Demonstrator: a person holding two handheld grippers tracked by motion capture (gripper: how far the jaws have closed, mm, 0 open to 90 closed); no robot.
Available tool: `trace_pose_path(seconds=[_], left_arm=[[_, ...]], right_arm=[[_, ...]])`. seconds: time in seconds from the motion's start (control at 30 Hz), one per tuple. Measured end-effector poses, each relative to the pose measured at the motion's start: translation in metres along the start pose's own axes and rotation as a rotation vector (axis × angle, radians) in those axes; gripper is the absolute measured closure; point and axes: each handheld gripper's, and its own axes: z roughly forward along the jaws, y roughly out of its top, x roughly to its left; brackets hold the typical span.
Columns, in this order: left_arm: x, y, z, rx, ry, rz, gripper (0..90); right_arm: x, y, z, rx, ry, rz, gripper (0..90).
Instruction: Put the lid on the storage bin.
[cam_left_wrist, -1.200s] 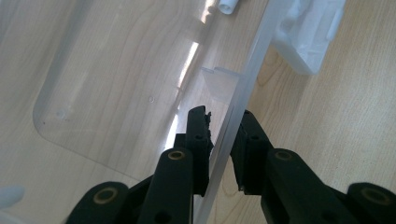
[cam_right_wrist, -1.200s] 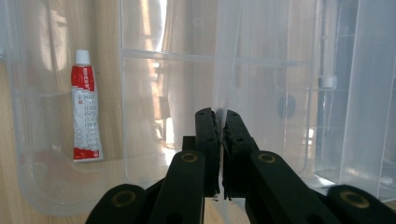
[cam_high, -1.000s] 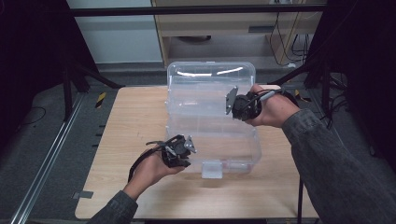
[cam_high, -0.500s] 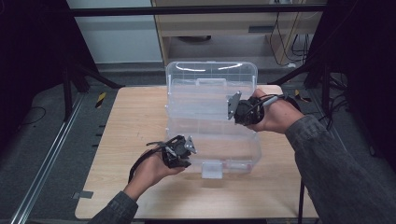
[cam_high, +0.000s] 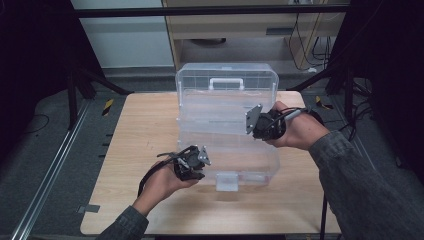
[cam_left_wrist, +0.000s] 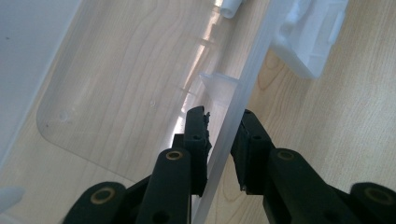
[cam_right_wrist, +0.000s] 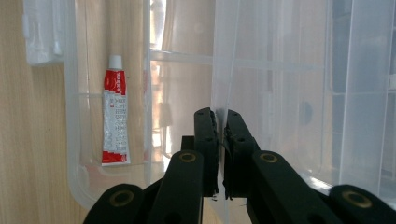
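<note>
Pinching the lid (cam_right_wrist: 280, 93) edge, the right gripper (cam_high: 263, 125) held the clear box (cam_high: 227, 145) open at mid-table. The left gripper (cam_high: 191, 164), jaws spread astride the box's near-left rim, sat nearer the latch (cam_high: 227, 181); a red tube (cam_right_wrist: 114, 112) lay inside.

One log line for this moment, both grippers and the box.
left gripper: open astride box front wall | right gripper: shut on lid edge
</note>
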Motion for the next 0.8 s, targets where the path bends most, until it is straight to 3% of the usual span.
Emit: trace_pose_path(seconds=[0.1, 0.2, 0.27, 0.3, 0.33, 0.5, 0.53, 0.57, 0.6, 0.63, 0.67, 0.8], left_arm=[[0.0, 0.0, 0.0, -0.002, -0.002, -0.002, 76.0], [-0.005, -0.002, 0.001, -0.006, -0.006, -0.05, 76.0], [-0.005, -0.001, 0.001, -0.006, -0.006, -0.051, 76.0], [-0.004, -0.001, 0.001, -0.006, -0.007, -0.05, 76.0], [0.0, 0.0, 0.0, -0.005, -0.004, 0.007, 76.1], [-0.001, 0.0, 0.001, -0.004, -0.004, 0.008, 76.1], [-0.004, 0.0, 0.001, 0.0, -0.007, -0.042, 76.1], [-0.004, 0.0, 0.001, 0.0, -0.007, -0.042, 76.0], [-0.001, 0.001, 0.0, 0.006, 0.004, 0.02, 76.0], [-0.001, 0.001, 0.0, 0.006, 0.004, 0.02, 76.0], [-0.005, 0.0, 0.001, 0.004, -0.002, -0.042, 76.0], [-0.006, 0.0, 0.001, 0.007, 0.0, -0.05, 76.0]], right_arm=[[0.002, 0.0, 0.0, -0.003, -0.006, -0.002, 85.9], [0.004, -0.002, -0.001, -0.004, 0.001, 0.0, 85.9], [0.006, -0.002, -0.001, -0.007, 0.004, -0.001, 85.9], [0.007, -0.002, -0.001, -0.006, 0.001, -0.006, 85.9], [0.009, -0.002, 0.0, -0.01, -0.002, -0.008, 85.9], [0.012, -0.005, -0.001, -0.016, -0.001, -0.003, 85.8], [0.013, -0.005, -0.001, -0.017, 0.002, -0.005, 85.8], [0.013, -0.005, -0.001, -0.017, 0.002, -0.005, 85.8], [0.014, -0.005, 0.0, -0.017, 0.008, -0.006, 85.8], [0.015, -0.005, 0.0, -0.019, 0.01, -0.007, 85.8], [0.015, -0.006, 0.0, -0.022, 0.013, -0.006, 85.8], [0.019, -0.009, 0.001, -0.031, 0.022, -0.003, 85.7]])
